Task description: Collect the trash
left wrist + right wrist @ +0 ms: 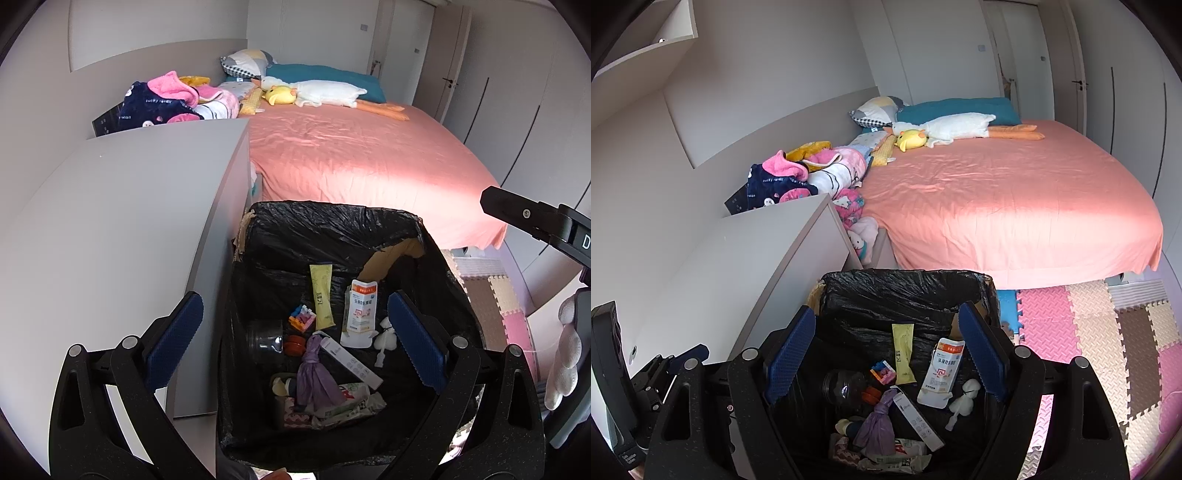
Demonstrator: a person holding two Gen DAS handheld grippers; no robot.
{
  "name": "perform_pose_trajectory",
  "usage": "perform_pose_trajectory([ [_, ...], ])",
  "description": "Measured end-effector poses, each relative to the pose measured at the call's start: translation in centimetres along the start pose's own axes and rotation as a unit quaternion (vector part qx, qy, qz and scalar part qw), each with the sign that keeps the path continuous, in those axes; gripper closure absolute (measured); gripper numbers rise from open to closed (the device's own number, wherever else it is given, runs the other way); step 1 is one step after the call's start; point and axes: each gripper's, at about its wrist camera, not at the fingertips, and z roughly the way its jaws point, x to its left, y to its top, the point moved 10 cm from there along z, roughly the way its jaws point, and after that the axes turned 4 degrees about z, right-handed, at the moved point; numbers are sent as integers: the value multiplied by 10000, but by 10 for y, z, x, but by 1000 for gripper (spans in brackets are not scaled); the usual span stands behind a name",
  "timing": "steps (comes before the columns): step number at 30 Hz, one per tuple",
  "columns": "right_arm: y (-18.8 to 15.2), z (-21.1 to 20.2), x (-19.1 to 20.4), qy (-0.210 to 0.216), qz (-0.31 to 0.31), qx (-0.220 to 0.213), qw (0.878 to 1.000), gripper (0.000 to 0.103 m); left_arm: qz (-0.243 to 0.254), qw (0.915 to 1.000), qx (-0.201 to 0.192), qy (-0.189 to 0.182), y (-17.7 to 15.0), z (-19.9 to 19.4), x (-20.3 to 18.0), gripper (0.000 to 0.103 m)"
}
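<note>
A bin lined with a black bag (332,214) (905,282) stands on the floor just below both grippers. Inside lie a yellow sachet (322,301) (903,354), a white and orange pouch (360,314) (940,374), a knotted purple bag (317,376) (877,424), a long white box (351,360), small coloured bricks (302,318), a clear jar (264,336) and crumpled wrappers. My left gripper (295,299) hangs open over the bin, nothing between its blue pads. My right gripper (886,310) is open and empty too, beside the left one.
A grey cabinet (129,203) stands against the bin's left side. Beyond lies a bed with a pink sheet (351,155), plush toys and a pile of clothes (798,177). Coloured foam mats (1089,332) cover the floor to the right. A gloved hand (565,350) shows at the right edge.
</note>
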Motion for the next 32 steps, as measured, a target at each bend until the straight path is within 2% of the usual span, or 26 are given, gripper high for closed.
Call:
perform_pose_trajectory([
  [11, -1, 1, 0, -7, -8, 24, 10000, 23, 174, 9998, -21, 37, 2, -1, -7, 6],
  [18, -1, 1, 0, -11, -24, 32, 10000, 23, 187, 9996, -175, 87, 6, -7, -9, 6],
  [21, -1, 1, 0, -8, -30, 27, 10000, 23, 98, 9992, -307, 225, 8, -10, -4, 6],
  [32, 0, 2, 0, -15, -27, 24, 10000, 23, 124, 9994, -159, 267, 6, -5, -3, 6],
])
